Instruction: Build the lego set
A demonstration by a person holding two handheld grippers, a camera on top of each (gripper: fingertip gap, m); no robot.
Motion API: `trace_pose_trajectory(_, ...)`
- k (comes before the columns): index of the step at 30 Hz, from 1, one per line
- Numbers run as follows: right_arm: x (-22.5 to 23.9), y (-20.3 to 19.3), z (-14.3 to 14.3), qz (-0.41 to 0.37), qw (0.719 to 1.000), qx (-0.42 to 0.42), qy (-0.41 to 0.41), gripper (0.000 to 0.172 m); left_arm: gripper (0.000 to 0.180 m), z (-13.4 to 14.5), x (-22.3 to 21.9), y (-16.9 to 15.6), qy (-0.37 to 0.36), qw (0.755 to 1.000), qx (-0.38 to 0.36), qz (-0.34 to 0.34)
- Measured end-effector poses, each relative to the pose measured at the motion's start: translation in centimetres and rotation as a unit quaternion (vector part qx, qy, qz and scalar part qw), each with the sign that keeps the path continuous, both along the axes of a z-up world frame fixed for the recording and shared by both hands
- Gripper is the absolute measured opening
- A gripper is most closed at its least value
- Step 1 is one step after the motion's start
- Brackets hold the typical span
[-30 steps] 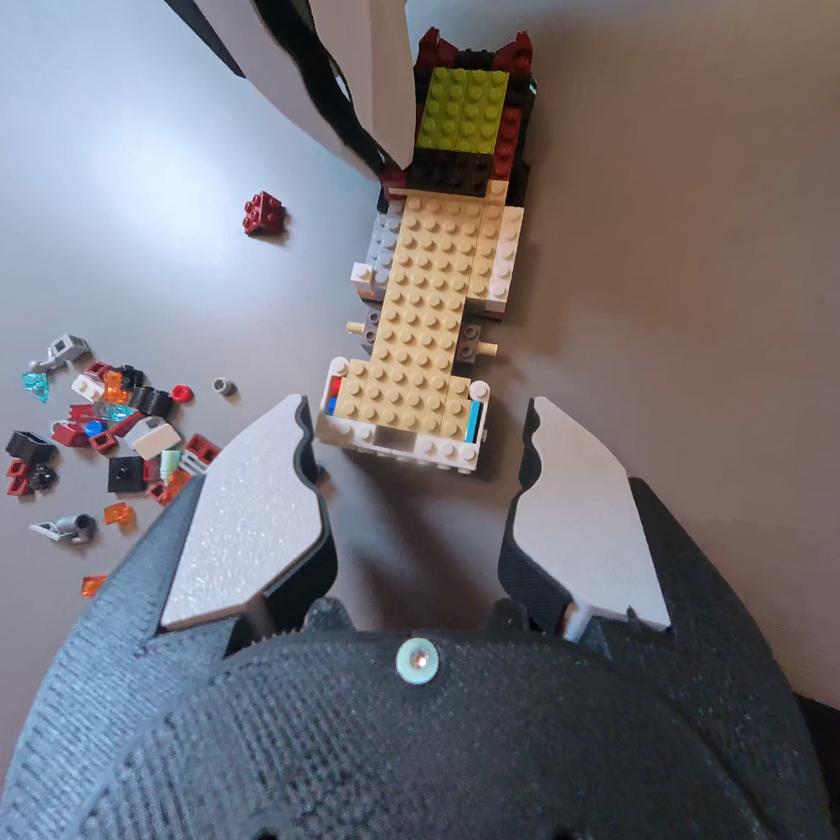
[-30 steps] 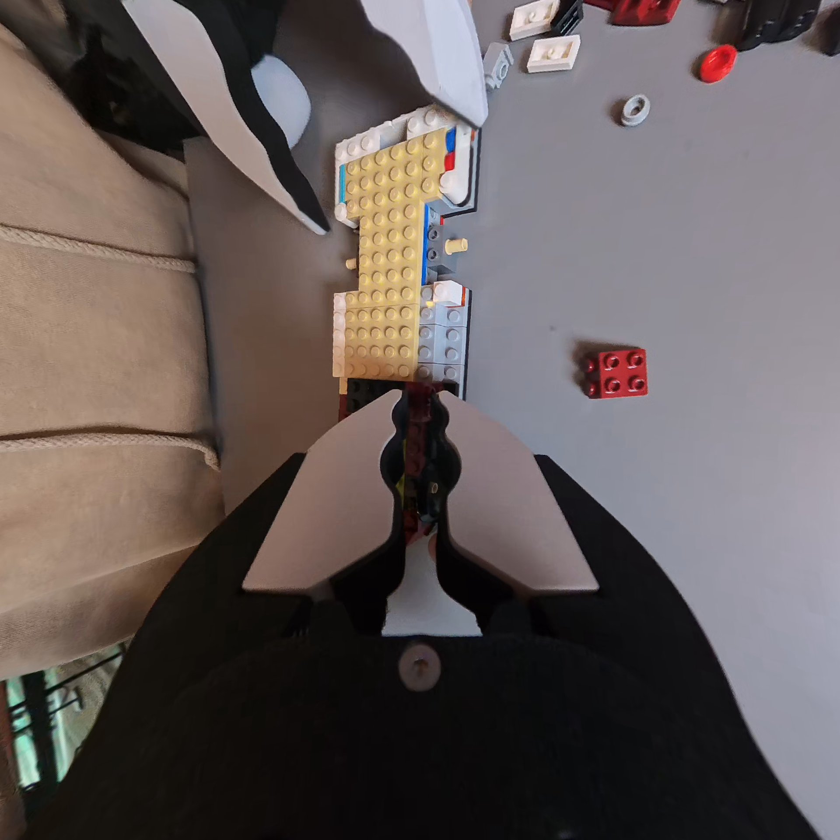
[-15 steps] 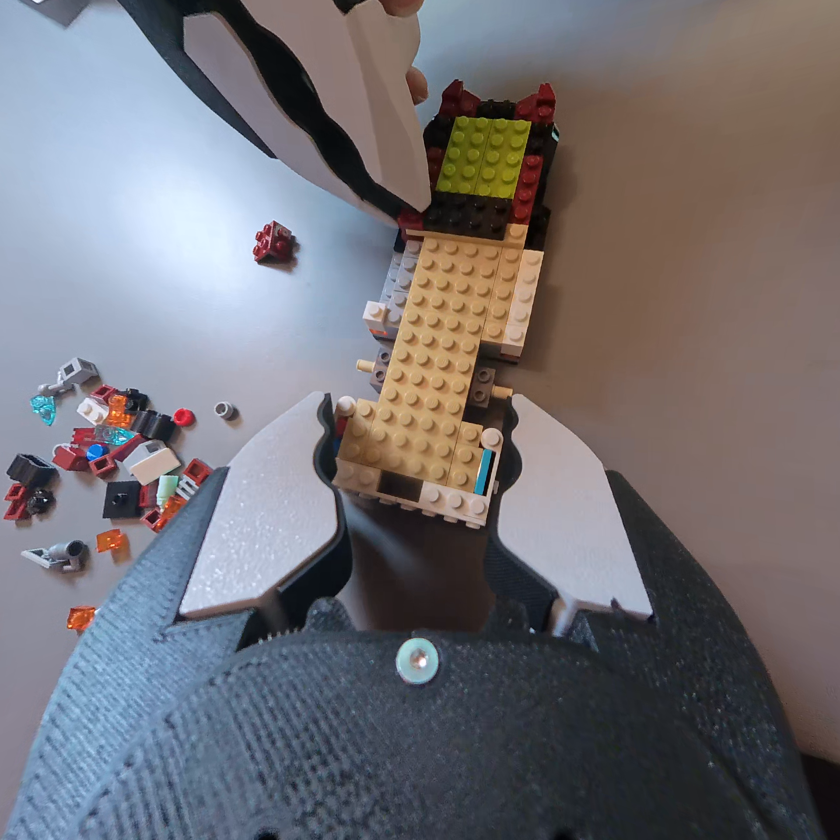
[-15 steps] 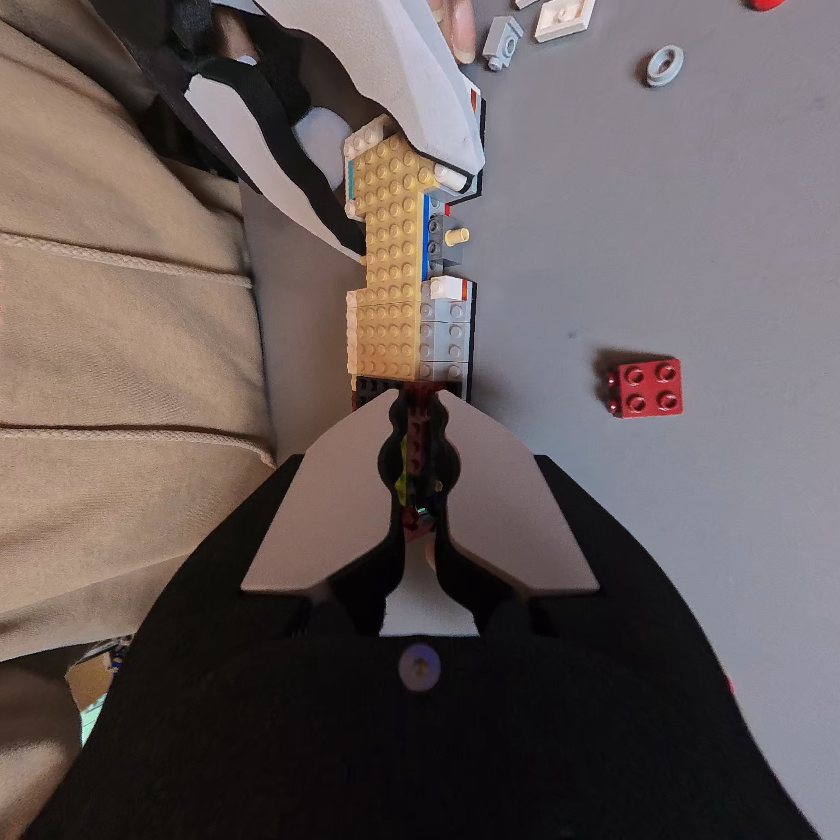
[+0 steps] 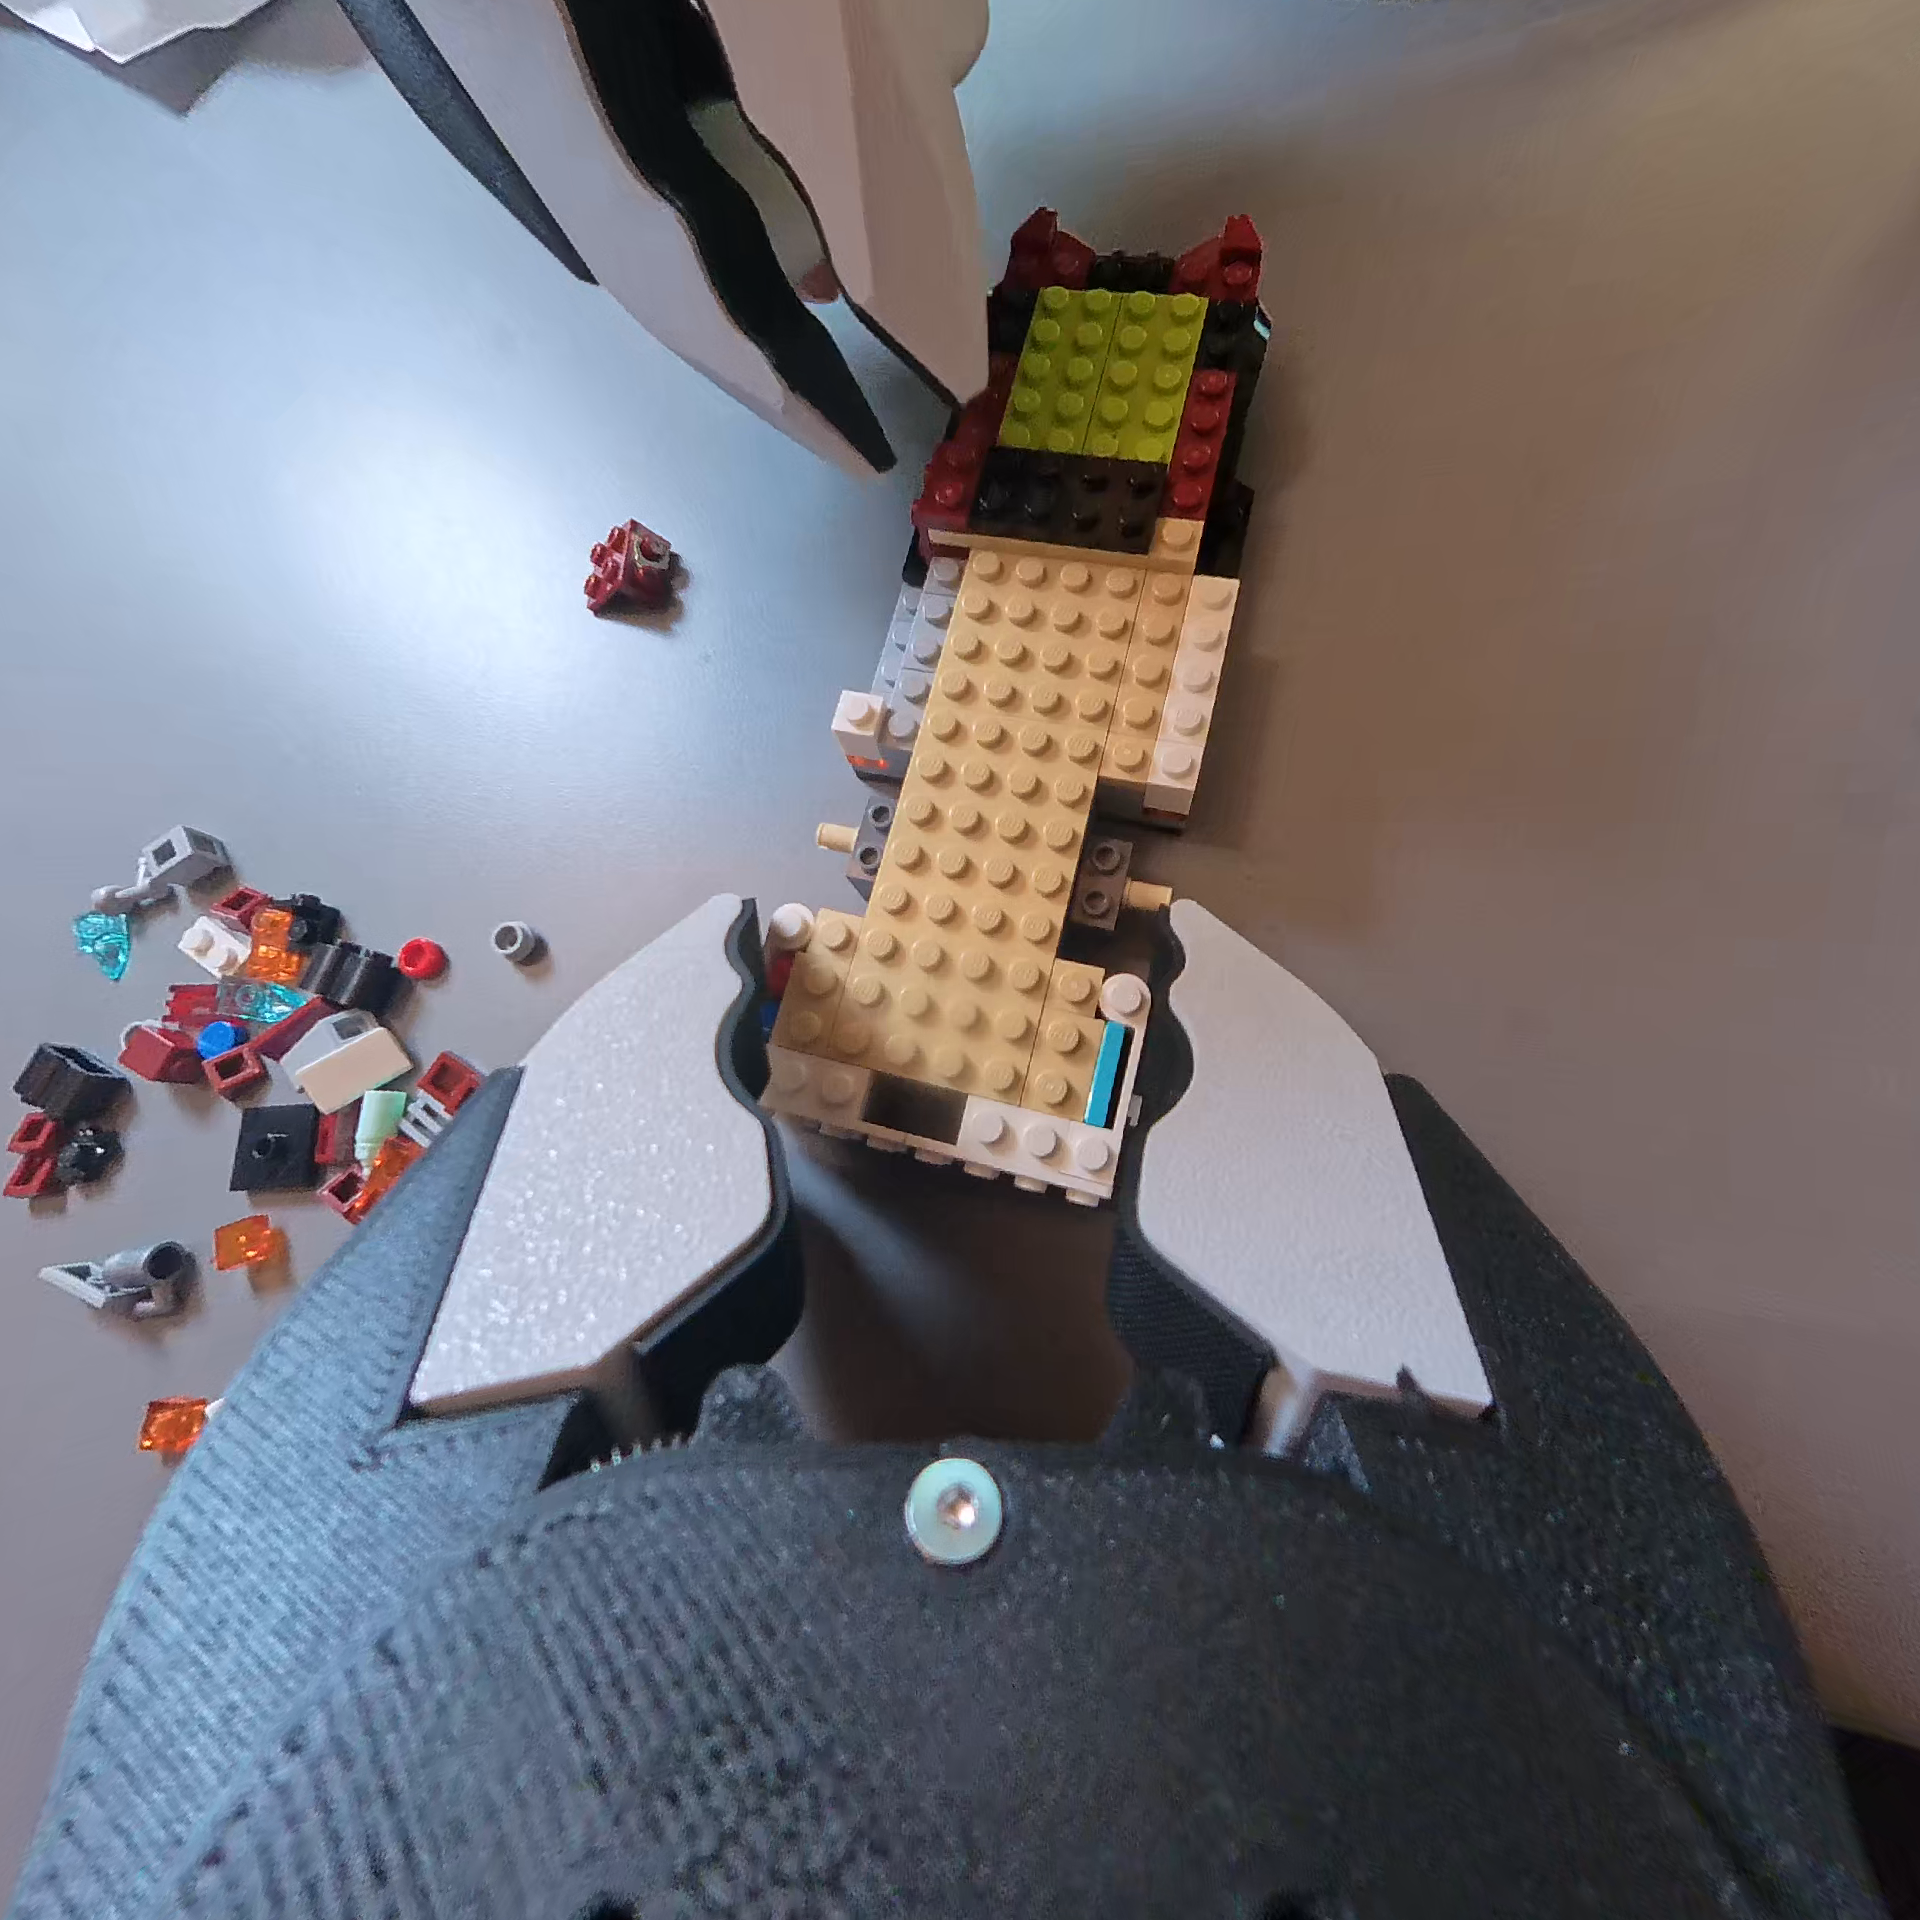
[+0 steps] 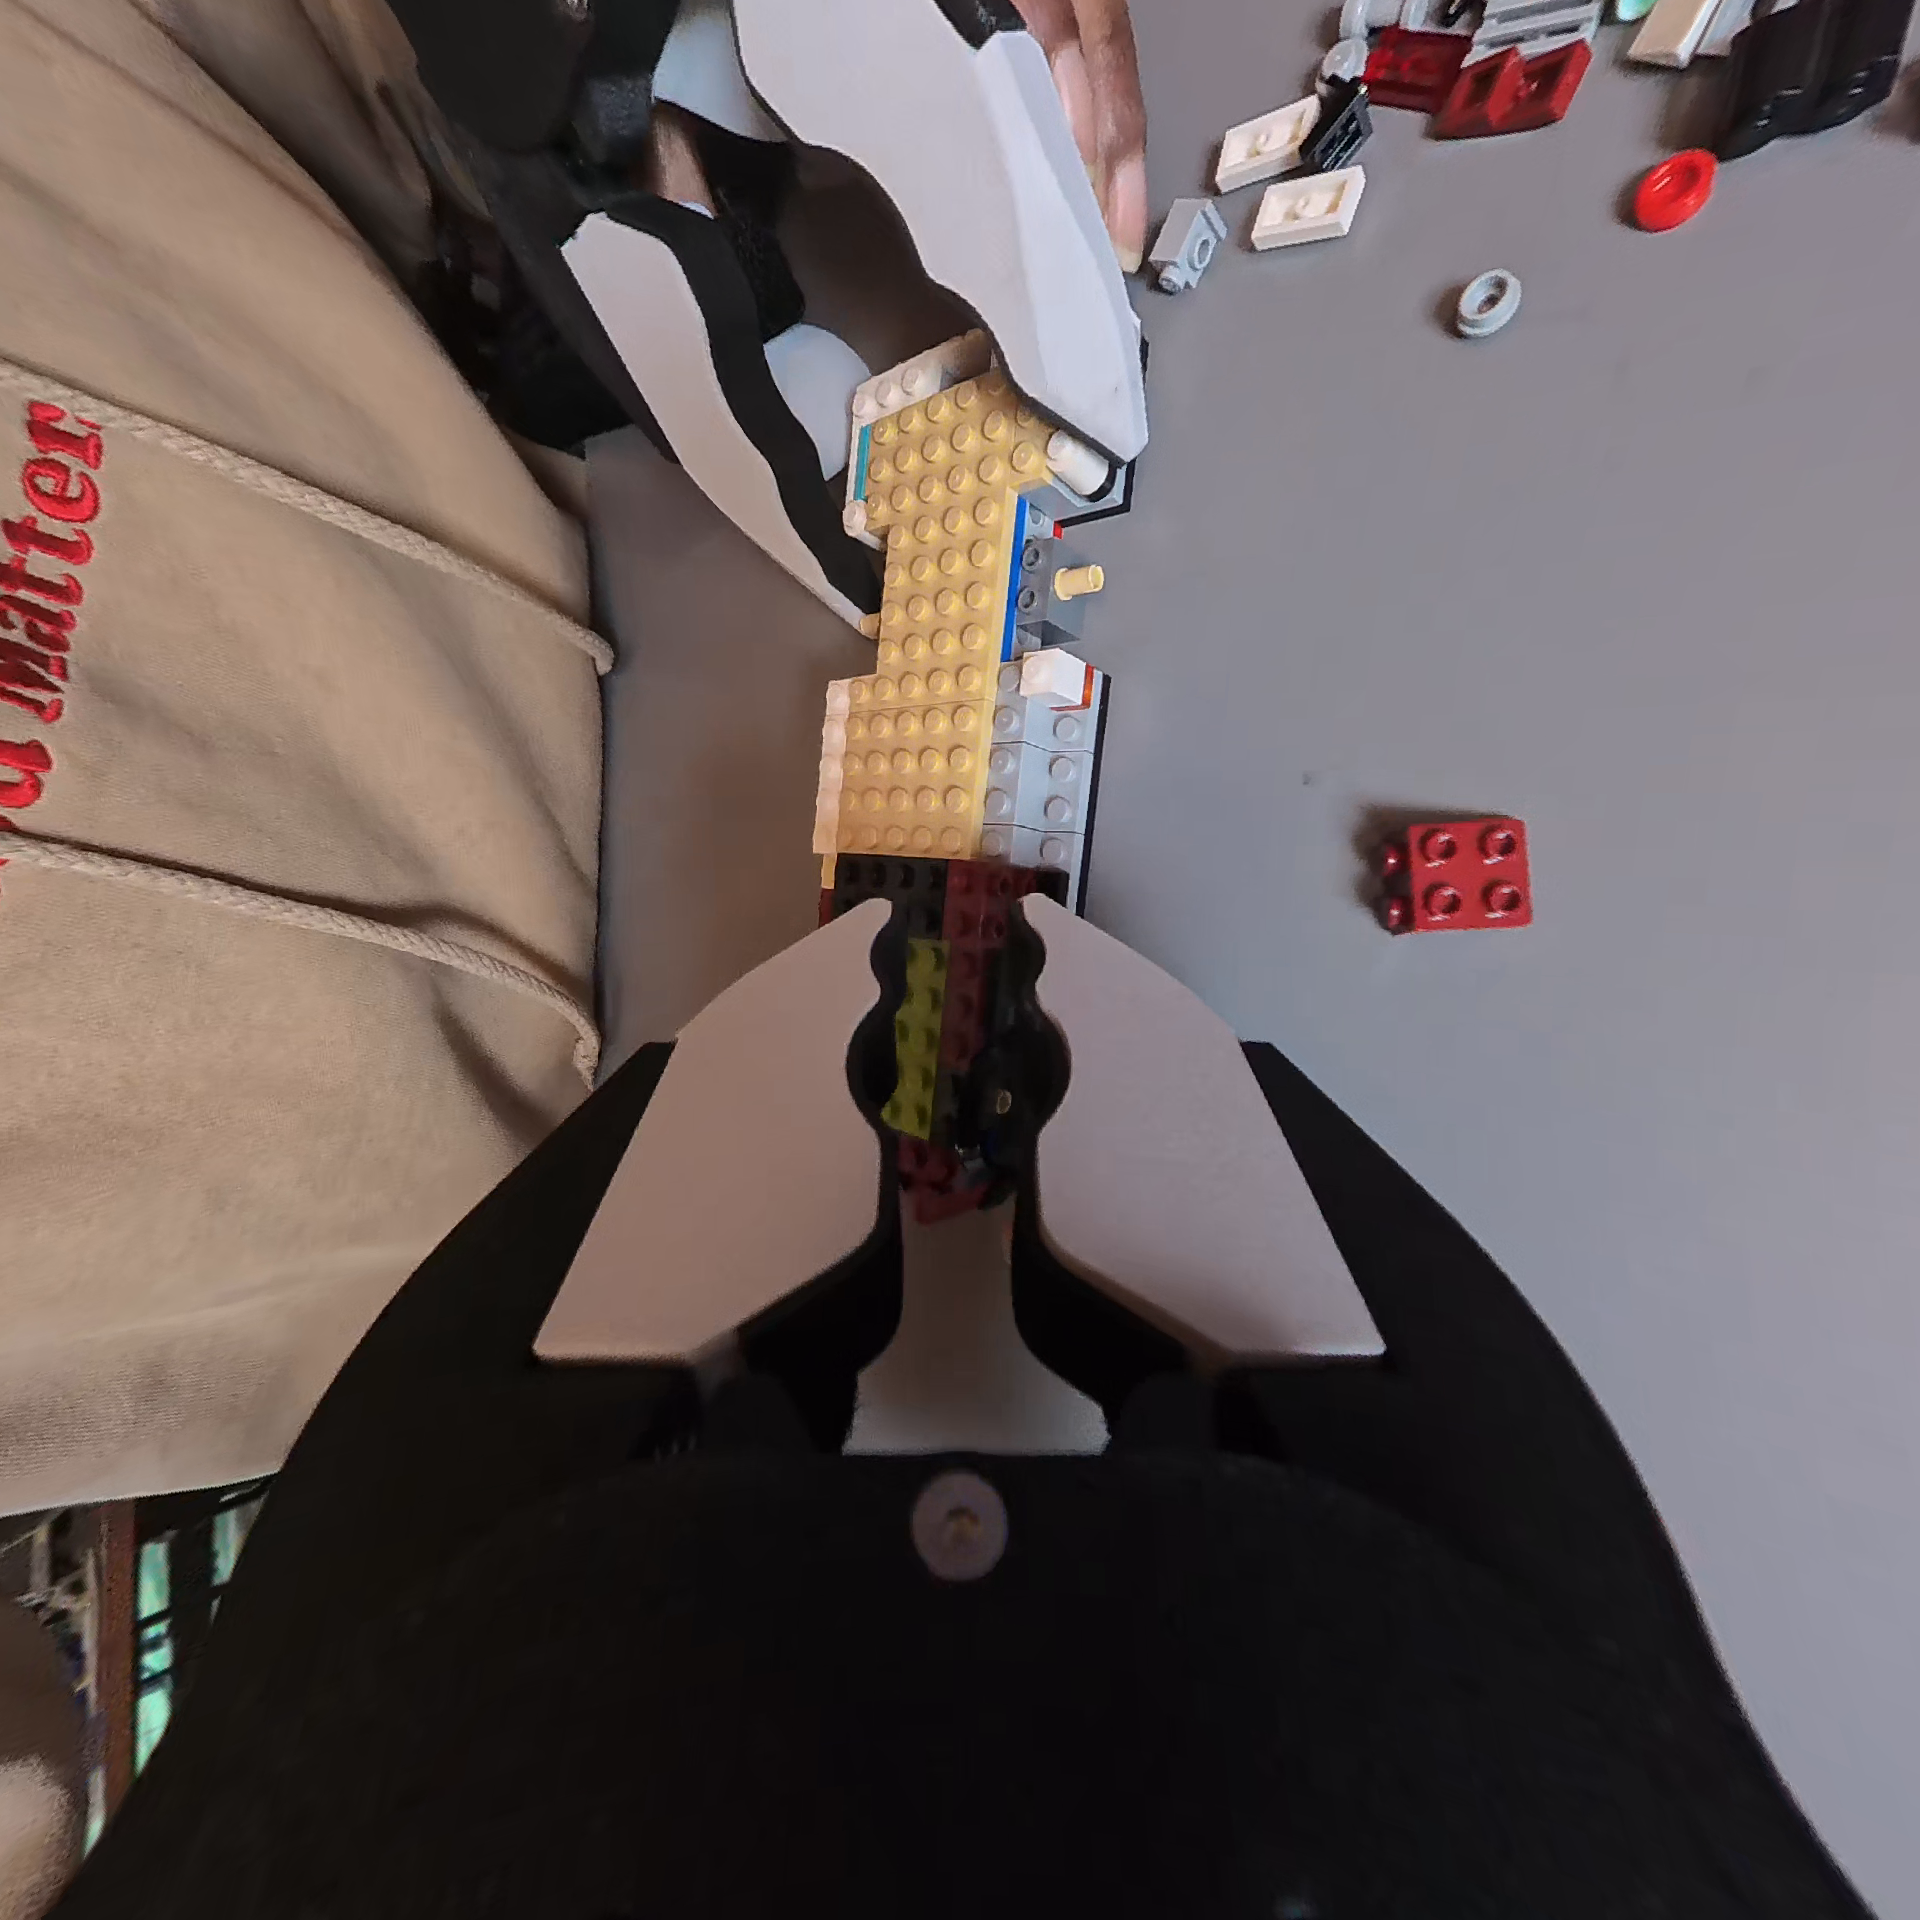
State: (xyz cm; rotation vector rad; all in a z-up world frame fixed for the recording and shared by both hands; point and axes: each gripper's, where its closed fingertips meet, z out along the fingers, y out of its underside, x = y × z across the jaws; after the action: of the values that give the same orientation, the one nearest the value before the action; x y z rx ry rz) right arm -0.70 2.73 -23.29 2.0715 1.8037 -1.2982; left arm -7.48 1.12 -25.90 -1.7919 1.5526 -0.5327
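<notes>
Brick model (image 5: 997,810) lies flat on the desk (image 5: 1558,727), its near end now clamped between the left gripper (image 5: 951,1039) fingers, which a second ago stood wide and short of it; the right gripper (image 6: 956,1029) straddles the far dark-red end, grip uncertain; loose bricks (image 5: 239,1039) left of the left gripper
</notes>
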Motion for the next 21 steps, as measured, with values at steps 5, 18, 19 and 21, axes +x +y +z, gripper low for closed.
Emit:
trace_pose_trajectory(5, -0.3, 0.6, 0.1, 0.0, 1.0, 0.006, 0.01, 0.007, 0.071, 0.0, 0.1, 0.2, -0.004, 1.0, 0.001, 0.003)
trace_pose_trajectory(18, -0.2, 0.0, -0.8, 0.057, 0.996, 0.067, -0.028, 0.003, 0.072, 0.0, 0.2, 0.1, -0.003, 1.0, -0.003, 0.004)
trace_pose_trajectory(19, -0.2, 0.3, -0.8, 0.06, 0.994, 0.093, -0.026, 0.001, 0.072, 0.0, 0.2, 0.2, -0.005, 1.0, -0.001, 0.006)
trace_pose_trajectory(21, -0.8, 1.9, 0.0, 0.043, 0.987, 0.156, 0.0, 0.0, 0.071, 0.0, 0.2, 0.5, -0.005, 1.0, 0.0, 0.016)
